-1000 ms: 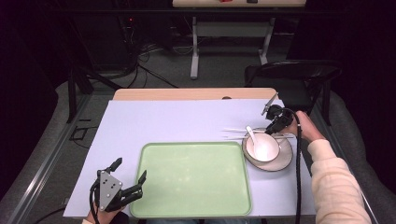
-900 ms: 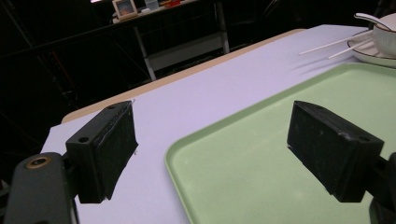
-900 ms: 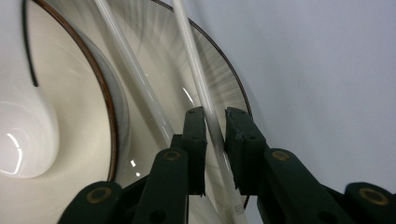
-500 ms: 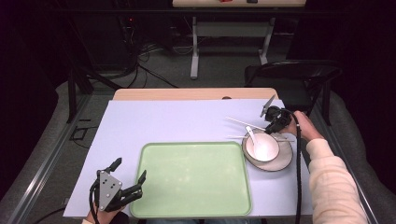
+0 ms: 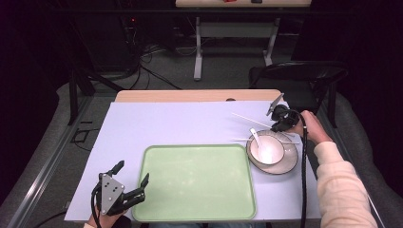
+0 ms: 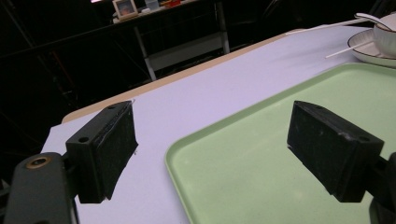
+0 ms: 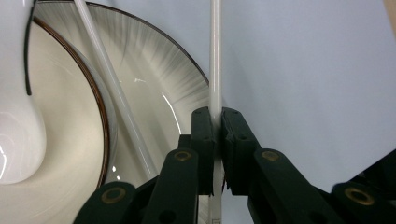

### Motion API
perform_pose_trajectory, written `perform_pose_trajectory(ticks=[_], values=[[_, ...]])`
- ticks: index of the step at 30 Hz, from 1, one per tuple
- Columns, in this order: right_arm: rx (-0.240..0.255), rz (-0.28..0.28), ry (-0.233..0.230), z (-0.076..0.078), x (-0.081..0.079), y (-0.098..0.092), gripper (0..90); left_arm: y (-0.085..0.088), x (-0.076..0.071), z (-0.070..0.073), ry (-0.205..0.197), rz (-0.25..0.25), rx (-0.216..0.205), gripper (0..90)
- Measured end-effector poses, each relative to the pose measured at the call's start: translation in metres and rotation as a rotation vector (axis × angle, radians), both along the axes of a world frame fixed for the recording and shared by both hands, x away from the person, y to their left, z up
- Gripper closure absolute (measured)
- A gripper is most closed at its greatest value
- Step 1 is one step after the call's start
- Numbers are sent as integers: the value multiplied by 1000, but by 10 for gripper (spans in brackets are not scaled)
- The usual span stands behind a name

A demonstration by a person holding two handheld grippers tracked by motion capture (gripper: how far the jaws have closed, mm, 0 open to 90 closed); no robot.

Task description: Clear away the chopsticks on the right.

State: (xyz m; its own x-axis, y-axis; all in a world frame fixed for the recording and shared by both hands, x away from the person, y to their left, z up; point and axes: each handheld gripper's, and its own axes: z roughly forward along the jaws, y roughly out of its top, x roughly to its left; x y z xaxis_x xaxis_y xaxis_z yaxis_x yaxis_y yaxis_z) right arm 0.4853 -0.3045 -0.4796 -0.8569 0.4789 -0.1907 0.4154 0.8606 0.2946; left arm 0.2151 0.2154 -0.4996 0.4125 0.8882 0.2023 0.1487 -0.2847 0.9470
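Chopstick (image 7: pixel 215 56), white and thin, was pinched between the closed jaws of the right gripper (image 5: pixel 280 119), just past the plate's (image 5: pixel 290 161) far rim. Going left to right: the left gripper (image 6: pixel 212 144) hovered with jaws wide apart and nothing between them, straddling the green tray's (image 5: pixel 195 180) near-left edge, bare tabletop (image 5: pixel 166 123) ahead of it. Beside the right gripper, a second chopstick (image 7: pixel 112 88) lay across the plate.

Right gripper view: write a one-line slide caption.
Right claw shut on a white chopstick beside the ribbed plate; a second chopstick lies across the plate.
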Motion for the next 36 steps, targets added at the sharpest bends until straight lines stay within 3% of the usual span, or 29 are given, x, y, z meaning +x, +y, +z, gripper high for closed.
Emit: perform_pose_trajectory(ticks=[16, 21, 25, 31, 36], values=[[28, -108, -47, 32, -10, -2, 845, 0, 0, 0, 0, -1, -3, 154], [21, -150, -57, 44, -21, 3, 845, 0, 0, 0, 0, -2, 0, 154], [49, -203, -62, 55, -31, 5, 845, 0, 0, 0, 0, -2, 0, 154], [62, -222, -82, 69, -44, 10, 845, 0, 1, 0, -1, -3, -2, 154], [82, -274, -90, 79, -58, 18, 845, -1, 3, -1, 0, -11, -2, 153]])
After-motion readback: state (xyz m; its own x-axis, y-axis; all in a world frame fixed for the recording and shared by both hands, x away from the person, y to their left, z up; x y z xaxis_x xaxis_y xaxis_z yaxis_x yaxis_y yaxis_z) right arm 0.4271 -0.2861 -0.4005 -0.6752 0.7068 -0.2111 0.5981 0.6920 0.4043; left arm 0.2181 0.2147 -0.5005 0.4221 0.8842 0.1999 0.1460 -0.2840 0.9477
